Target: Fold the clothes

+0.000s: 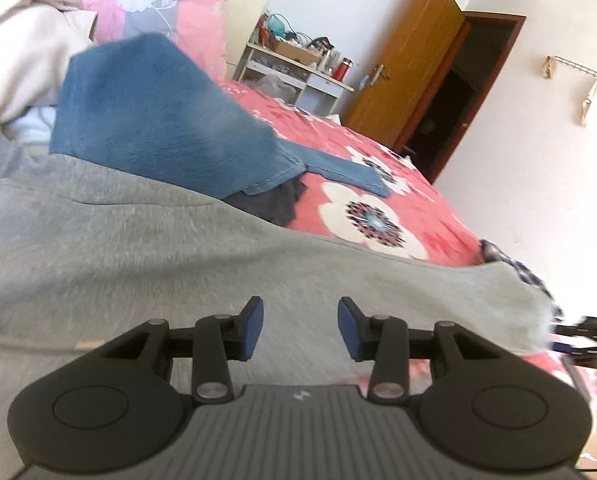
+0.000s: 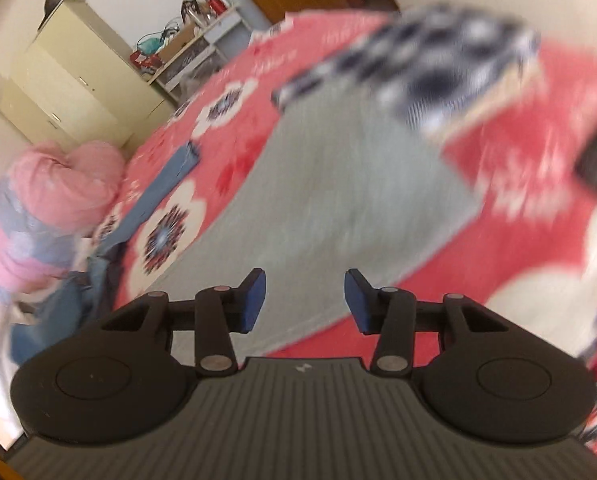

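Room: bedroom; red floral bedspread, open wooden door and cluttered shelf behind.
Grey garment: spread across the bed in front of me; in the right view its visible part reads as a flat, straight-edged panel.
Checked cloth: lies at the grey garment's far end, blurred; I cannot tell if it is part of it.
Blue garment: heaped beyond the grey one, a strip trailing onto the bedspread, something dark beneath.
Pile: pale and pink bedding at the head end.
Left gripper: my fingers spread, nothing between them, hovering above grey fabric.
Right gripper: likewise released, empty, above the grey panel.
Progress: grey piece looks flattened, perhaps partly folded; fold count unclear. Blue garment is not folded, so work remains.
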`<control>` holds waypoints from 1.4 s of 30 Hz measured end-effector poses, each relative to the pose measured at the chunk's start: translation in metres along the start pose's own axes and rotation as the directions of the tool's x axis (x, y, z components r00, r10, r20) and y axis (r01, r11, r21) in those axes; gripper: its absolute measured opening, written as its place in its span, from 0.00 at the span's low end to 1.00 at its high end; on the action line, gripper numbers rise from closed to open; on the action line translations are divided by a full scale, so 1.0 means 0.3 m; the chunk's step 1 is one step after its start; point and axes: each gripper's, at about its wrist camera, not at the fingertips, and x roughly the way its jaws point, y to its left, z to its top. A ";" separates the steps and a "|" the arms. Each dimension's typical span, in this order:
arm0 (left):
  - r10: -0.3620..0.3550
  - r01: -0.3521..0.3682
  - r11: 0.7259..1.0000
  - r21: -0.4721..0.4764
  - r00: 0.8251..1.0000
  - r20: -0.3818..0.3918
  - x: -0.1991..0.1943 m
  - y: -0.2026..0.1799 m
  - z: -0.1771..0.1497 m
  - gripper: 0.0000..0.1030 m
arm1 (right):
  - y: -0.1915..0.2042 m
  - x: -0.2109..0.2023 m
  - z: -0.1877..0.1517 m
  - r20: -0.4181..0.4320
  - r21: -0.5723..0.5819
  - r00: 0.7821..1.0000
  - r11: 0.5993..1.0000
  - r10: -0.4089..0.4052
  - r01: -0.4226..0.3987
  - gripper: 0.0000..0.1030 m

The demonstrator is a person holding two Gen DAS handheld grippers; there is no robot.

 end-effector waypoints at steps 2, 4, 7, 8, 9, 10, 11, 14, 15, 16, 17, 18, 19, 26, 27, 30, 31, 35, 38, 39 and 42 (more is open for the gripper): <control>0.004 -0.004 1.000 -0.001 1.000 0.002 -0.100 -0.009 -0.011 0.41 | 0.005 0.065 -0.018 -0.014 0.015 0.998 0.998 0.058 -0.058 0.42; 0.030 -0.030 1.000 -0.005 1.000 0.004 -0.198 -0.010 -0.027 0.41 | 0.030 0.126 -0.028 -0.032 0.011 0.993 0.994 0.110 -0.110 0.42; 0.092 -0.092 0.996 0.000 0.996 0.009 -0.328 -0.004 -0.068 0.42 | 0.085 0.214 -0.046 -0.068 -0.015 0.982 0.984 0.176 -0.178 0.42; 0.115 -0.115 0.993 -0.001 0.993 0.011 -0.360 -0.001 -0.086 0.42 | 0.128 0.241 -0.054 -0.085 -0.081 0.980 0.980 0.177 -0.184 0.42; 0.138 -0.138 0.990 -0.001 0.990 0.013 -0.392 0.002 -0.103 0.42 | 0.185 0.270 -0.068 -0.106 -0.182 0.982 0.968 0.157 -0.175 0.42; 0.158 -0.158 0.987 -0.007 0.987 0.013 -0.421 0.009 -0.121 0.42 | 0.241 0.294 -0.085 -0.120 -0.292 0.985 0.944 0.125 -0.156 0.41; 0.173 -0.173 0.985 -0.026 0.985 0.007 -0.445 0.023 -0.140 0.42 | 0.285 0.310 -0.112 -0.122 -0.410 0.990 0.905 0.072 -0.116 0.41; 0.196 -0.196 0.977 -0.082 0.981 -0.010 -0.494 0.078 -0.194 0.42 | 0.356 0.354 -0.206 -0.107 -0.666 0.989 0.746 -0.099 0.003 0.41; 0.202 -0.202 0.974 -0.101 0.979 -0.015 -0.509 0.098 -0.212 0.42 | 0.357 0.334 -0.215 -0.087 -0.673 0.989 0.739 -0.117 0.028 0.41; 0.207 -0.208 0.971 -0.120 0.978 -0.021 -0.523 0.118 -0.230 0.42 | 0.353 0.311 -0.218 -0.068 -0.670 0.988 0.740 -0.138 0.057 0.41; 0.212 -0.214 0.967 -0.138 0.977 -0.028 -0.538 0.138 -0.248 0.42 | 0.344 0.282 -0.220 -0.053 -0.657 0.984 0.748 -0.168 0.093 0.41; 0.217 -0.220 0.963 -0.157 0.976 -0.034 -0.553 0.158 -0.266 0.42 | 0.334 0.253 -0.231 -0.038 -0.658 0.978 0.742 -0.206 0.130 0.41; 0.222 -0.225 0.958 -0.175 0.974 -0.040 -0.567 0.178 -0.284 0.42 | 0.323 0.229 -0.244 -0.024 -0.668 0.970 0.726 -0.244 0.166 0.41; 0.167 -0.173 0.961 -0.217 0.985 -0.045 -0.580 0.237 -0.355 0.42 | 0.492 -0.027 -0.342 0.084 -0.716 0.986 0.679 -0.146 0.162 0.42; 0.158 -0.163 0.962 -0.219 0.987 -0.041 -0.580 0.239 -0.364 0.42 | 0.559 -0.059 -0.369 0.078 -0.739 0.995 0.666 -0.066 0.103 0.42; 0.132 -0.135 0.965 -0.226 0.991 -0.027 -0.584 0.245 -0.388 0.42 | 0.777 -0.093 -0.478 0.039 -0.837 0.990 0.546 0.136 -0.042 0.47; 0.128 -0.129 0.965 -0.228 0.992 -0.021 -0.588 0.248 -0.394 0.42 | 0.849 -0.069 -0.531 0.009 -0.882 0.986 0.465 0.166 -0.070 0.49; 0.102 -0.098 0.963 -0.253 0.995 0.005 -0.611 0.267 -0.415 0.42 | 1.082 0.136 -0.798 -0.104 -0.992 0.986 0.056 0.131 -0.112 0.52; 0.100 -0.094 0.957 -0.276 0.995 0.009 -0.625 0.301 -0.430 0.43 | 1.158 0.344 -0.948 -0.126 -0.981 0.992 -0.148 0.012 -0.122 0.52; 0.103 -0.097 0.954 -0.284 0.995 0.008 -0.628 0.316 -0.433 0.43 | 1.175 0.415 -0.974 -0.130 -0.975 0.991 -0.179 -0.025 -0.133 0.52; 0.121 -0.114 0.943 -0.313 0.993 0.004 -0.632 0.368 -0.441 0.43 | 1.194 0.551 -0.994 -0.203 -0.962 0.975 -0.169 -0.093 -0.217 0.46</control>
